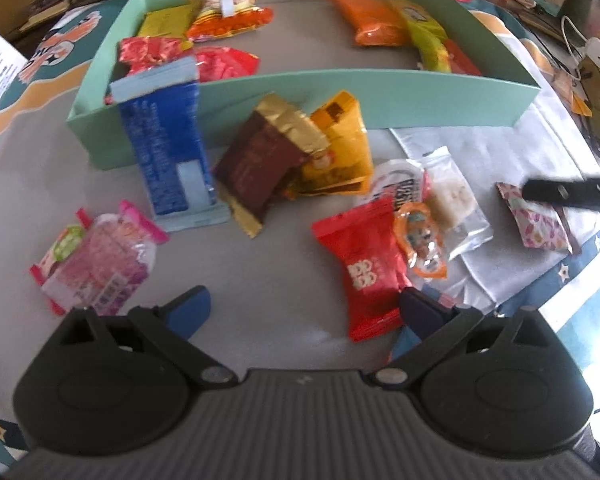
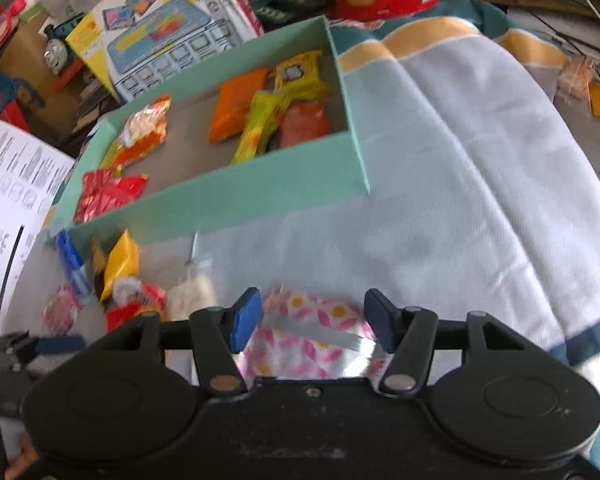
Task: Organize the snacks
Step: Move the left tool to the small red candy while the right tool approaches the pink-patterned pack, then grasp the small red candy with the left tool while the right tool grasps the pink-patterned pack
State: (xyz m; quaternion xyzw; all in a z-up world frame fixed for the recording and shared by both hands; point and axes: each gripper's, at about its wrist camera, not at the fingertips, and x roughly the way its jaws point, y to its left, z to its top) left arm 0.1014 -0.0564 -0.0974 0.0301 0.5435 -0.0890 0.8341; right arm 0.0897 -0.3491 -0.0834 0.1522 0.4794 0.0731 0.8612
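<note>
Pink-flowered packet [image 2: 312, 336] between right tongs [image 2: 314, 322], unpinched | left tongs [image 1: 300, 312] wide | red packet [image 1: 364, 264] beside

The right tool [image 2: 312, 322] straddles a pink flower-patterned snack packet [image 2: 312, 340] on the pale cloth-covered tabletop [image 2: 460, 200], its blue pads either side, near the mint-green cardboard box [image 2: 220, 196].

No legible text on any packaging

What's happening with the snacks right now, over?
Right gripper fingers straddling the pink flowered packet, not pinching yet. Left gripper open, empty, beside the red packet. Green box partly filled. Nothing blocking.
</note>
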